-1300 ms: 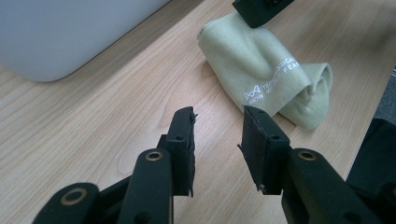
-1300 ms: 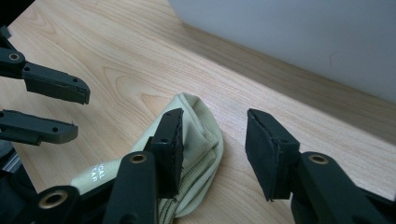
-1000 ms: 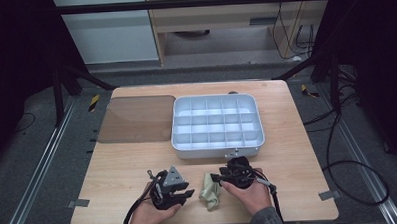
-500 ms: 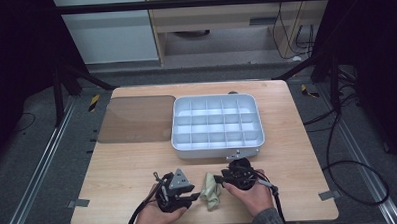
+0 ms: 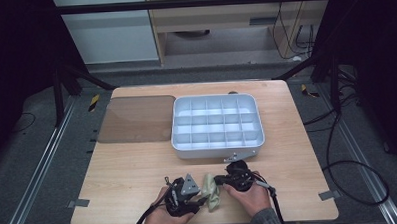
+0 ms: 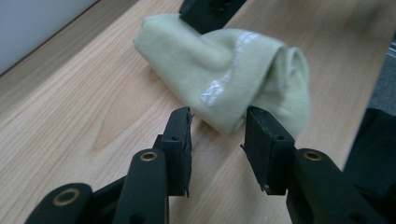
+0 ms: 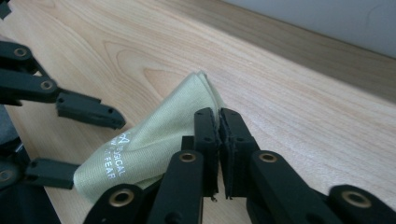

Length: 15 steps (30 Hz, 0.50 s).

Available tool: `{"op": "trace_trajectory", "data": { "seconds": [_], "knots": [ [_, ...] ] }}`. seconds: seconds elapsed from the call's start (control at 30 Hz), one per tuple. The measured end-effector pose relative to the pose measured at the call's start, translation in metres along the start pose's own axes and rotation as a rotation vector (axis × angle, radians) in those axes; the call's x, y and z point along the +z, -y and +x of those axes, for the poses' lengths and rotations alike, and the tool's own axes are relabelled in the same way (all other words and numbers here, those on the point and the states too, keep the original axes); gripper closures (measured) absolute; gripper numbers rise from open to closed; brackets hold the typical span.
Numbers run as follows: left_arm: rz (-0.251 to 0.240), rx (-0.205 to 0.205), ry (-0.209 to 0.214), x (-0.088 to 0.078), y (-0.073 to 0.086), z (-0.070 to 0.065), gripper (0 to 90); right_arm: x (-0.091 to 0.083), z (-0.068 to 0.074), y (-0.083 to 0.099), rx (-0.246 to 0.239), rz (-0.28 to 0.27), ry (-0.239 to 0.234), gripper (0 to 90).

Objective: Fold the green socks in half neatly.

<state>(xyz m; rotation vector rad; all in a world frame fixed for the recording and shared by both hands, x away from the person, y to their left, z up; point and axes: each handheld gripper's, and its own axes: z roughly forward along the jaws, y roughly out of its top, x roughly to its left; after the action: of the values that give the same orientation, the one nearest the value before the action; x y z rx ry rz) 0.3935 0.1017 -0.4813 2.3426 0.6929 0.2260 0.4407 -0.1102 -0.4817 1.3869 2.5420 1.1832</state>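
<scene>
A pale green folded cloth [image 5: 211, 191] with white lettering lies on the wooden table [image 5: 128, 164] near its front edge. My right gripper [image 5: 217, 181] comes at it from the right. In the right gripper view its jaws [image 7: 218, 114] are shut on the cloth's [image 7: 154, 135] upper folded edge. My left gripper [image 5: 200, 201] sits just left of the cloth. Its jaws [image 6: 217, 116] have just been opening and stand apart, with the cloth's [image 6: 224, 60] near end at the gap between the tips, unpressed.
A white tray [image 5: 218, 150] with several empty compartments stands behind the hands at the table's middle. A brown translucent sheet [image 5: 136, 119] lies to its left. The table's front edge runs just below both hands.
My left gripper has slid right, closing in on the cloth. The right gripper has stayed at the cloth's right side.
</scene>
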Motion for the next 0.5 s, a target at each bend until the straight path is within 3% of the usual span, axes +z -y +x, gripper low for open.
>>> {"op": "trace_trajectory", "data": {
  "seconds": [0.13, 0.33, 0.4, 0.5],
  "knots": [
    [0.003, -0.020, 0.000, 0.0038, 0.0013, 0.0022, 61.3, 0.0019, 0.0008, 0.0004, -0.003, 0.013, 0.003, 88.4],
    [-0.016, -0.009, -0.019, 0.0028, 0.0018, 0.0034, 84.6, 0.0034, -0.0007, 0.0027, 0.013, 0.022, 0.008, 89.3],
    [-0.014, -0.002, -0.037, 0.0006, 0.0036, 0.0038, 87.0, 0.0034, -0.0015, 0.0045, 0.019, 0.022, 0.004, 89.4],
    [-0.004, -0.018, -0.026, -0.0006, 0.0070, 0.0048, 87.3, 0.0046, -0.0011, 0.0051, 0.023, 0.020, 0.002, 89.6]
  ]
}}
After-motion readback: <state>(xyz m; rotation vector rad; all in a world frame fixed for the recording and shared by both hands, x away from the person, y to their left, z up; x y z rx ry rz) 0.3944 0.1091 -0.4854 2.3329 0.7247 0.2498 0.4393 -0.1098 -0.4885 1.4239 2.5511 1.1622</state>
